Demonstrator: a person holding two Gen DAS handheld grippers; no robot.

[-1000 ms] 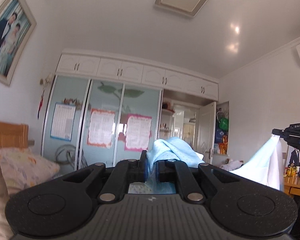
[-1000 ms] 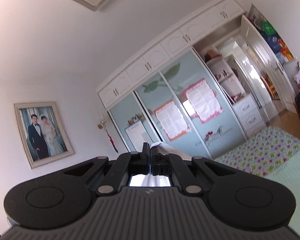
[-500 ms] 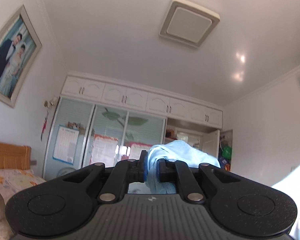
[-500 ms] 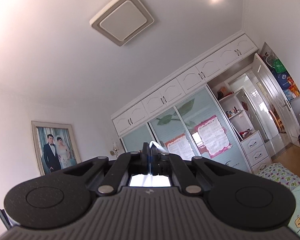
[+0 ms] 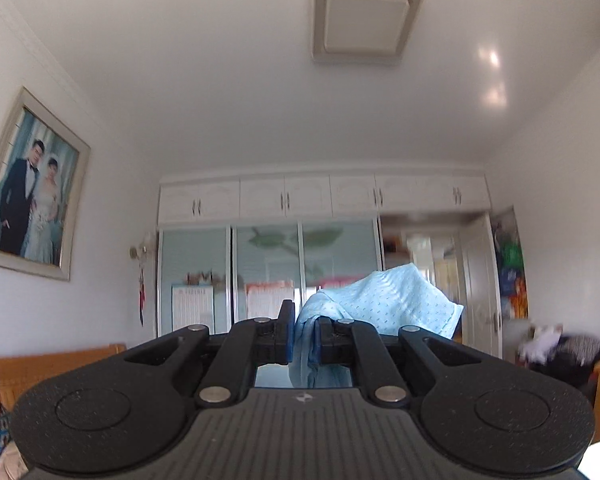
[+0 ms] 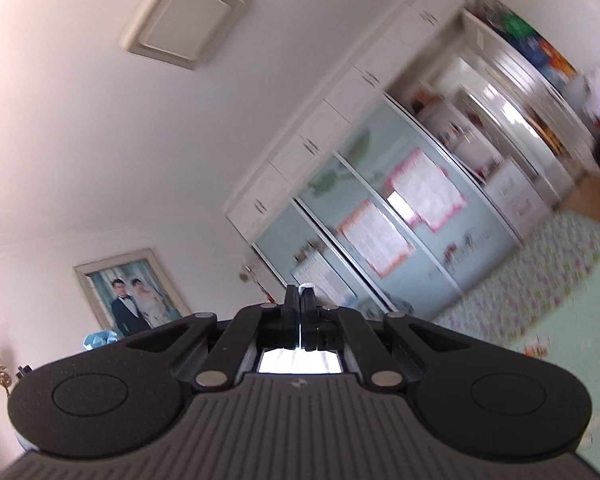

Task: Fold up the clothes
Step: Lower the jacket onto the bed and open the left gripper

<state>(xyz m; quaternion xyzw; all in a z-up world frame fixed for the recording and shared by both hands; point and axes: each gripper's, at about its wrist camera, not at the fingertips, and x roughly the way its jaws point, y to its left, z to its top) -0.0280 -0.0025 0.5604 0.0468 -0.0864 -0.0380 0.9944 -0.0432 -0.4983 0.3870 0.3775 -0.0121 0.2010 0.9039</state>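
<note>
Light blue garment [image 5: 384, 300] with a fine darker-blue fleck pattern, lower centre of the frame — black gripper [image 5: 304, 330] with blue pads; pale teal wardrobe doors [image 5: 272, 276] with green leaf motif, white upper cabinets [image 5: 284, 198], orange-brown wooden headboard [image 5: 56, 360] at lower left — floral bedspread [image 6: 540, 264] at right.

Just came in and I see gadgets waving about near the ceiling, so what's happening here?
A person is folding clothes with a handheld gripper in each hand. The left gripper has its jaws clamped on a bunch of light blue patterned cloth, which sticks out past the tips. The right gripper is shut on a thin white edge of fabric. Both point slightly upward toward the wardrobe, with the garment lifted off the bed.
</note>
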